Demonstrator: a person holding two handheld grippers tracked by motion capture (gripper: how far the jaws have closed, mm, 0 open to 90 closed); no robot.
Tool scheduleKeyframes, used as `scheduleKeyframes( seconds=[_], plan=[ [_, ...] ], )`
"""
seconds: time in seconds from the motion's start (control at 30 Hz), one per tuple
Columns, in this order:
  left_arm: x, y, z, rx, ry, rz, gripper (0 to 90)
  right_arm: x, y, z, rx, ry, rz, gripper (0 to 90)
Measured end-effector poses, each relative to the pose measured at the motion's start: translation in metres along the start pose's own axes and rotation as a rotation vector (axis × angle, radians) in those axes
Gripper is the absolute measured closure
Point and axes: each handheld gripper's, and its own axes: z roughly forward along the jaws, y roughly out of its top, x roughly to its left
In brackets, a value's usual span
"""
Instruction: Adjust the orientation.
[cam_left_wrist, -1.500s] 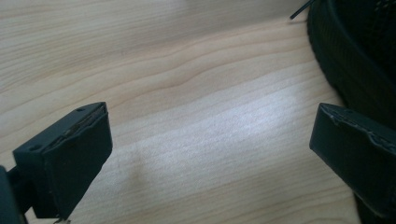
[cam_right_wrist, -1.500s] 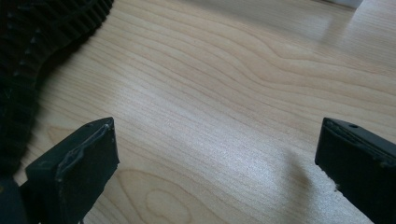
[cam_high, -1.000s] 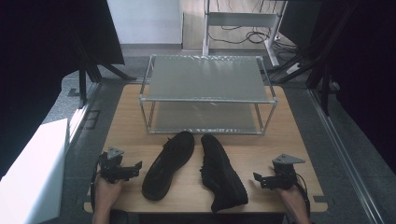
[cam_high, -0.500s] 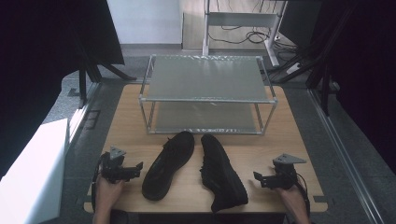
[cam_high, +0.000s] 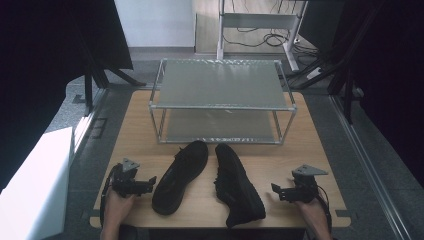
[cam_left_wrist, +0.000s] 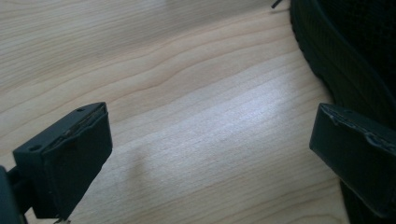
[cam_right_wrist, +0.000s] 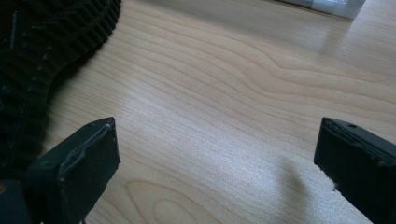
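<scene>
Shoes first: two black lace-up sneakers lie on the light wooden table (cam_high: 305, 150), the left shoe (cam_high: 181, 175) angled beside the right shoe (cam_high: 238, 185), toes toward the two-tier metal-frame rack (cam_high: 220, 100). Pretty much nothing has moved since the earlier frames, only the right gripper (cam_high: 280, 191) sits a hair differently. Left gripper (cam_high: 148, 184) rests just beside the left shoe. Both sets of fingers are spread wide, holding nothing. Can't make out any brand or writing.
</scene>
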Motion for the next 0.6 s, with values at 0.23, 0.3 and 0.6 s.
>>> scheduleKeyframes(
  seconds=[0.23,0.3,0.6],
  plan=[
    [-0.007,0.001,0.004,0.022,-0.020,0.052,0.0,0.000,0.000,0.000,0.000,0.000,0.001,0.6],
    [-0.007,0.001,0.004,0.020,-0.026,0.052,0.0,0.000,0.000,0.000,0.000,0.000,0.002,0.7],
    [-0.011,0.000,0.000,0.011,-0.022,0.071,1.0,0.000,0.000,0.000,-0.002,-0.001,0.001,1.5]
  ],
)
